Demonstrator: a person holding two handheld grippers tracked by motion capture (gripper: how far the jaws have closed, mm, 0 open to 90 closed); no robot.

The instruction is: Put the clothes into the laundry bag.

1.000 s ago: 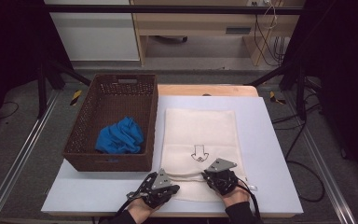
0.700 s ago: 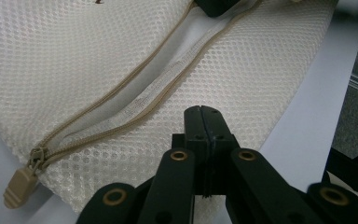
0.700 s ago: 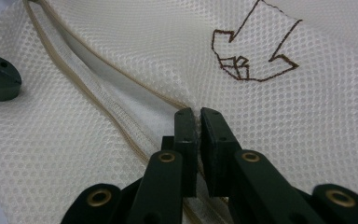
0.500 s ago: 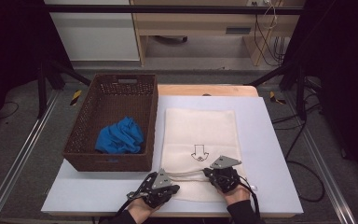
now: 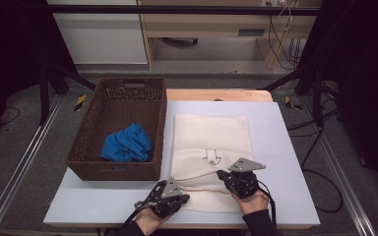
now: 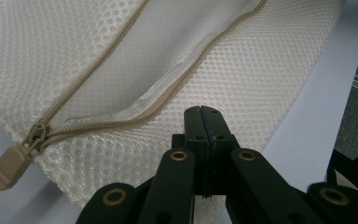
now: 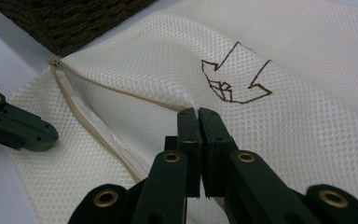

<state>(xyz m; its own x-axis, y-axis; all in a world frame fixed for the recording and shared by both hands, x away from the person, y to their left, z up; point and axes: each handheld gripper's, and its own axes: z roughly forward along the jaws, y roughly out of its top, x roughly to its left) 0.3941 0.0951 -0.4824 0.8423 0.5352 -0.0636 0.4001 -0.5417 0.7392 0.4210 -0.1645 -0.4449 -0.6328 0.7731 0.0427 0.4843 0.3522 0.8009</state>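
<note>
A cream mesh zip bag (image 5: 211, 132) with a printed arrow (image 5: 210, 157) lies flat on the white table. Its zipper is undone along the near end, and the pull (image 6: 9, 163) lies at one corner. My left gripper (image 5: 184, 197) is shut, its tips (image 6: 200, 111) pinching the lower lip of the bag's mouth (image 6: 242, 84). At the upper lip, just below the arrow (image 7: 233, 74), my right gripper (image 5: 220, 173) is shut on the mesh (image 7: 196, 112) and holds it puckered upward. The mouth gapes a little between the two lips.
A dark wicker basket (image 5: 86, 137) stands left of the bag with a crumpled blue cloth (image 5: 127, 143) inside. The table's near edge (image 5: 177, 223) runs just behind both hands. A wooden board (image 5: 216, 94) shows at the far edge.
My right gripper has risen slightly with the bag's upper lip in it, so the mouth stands a bit more open. The left gripper has kept still.
</note>
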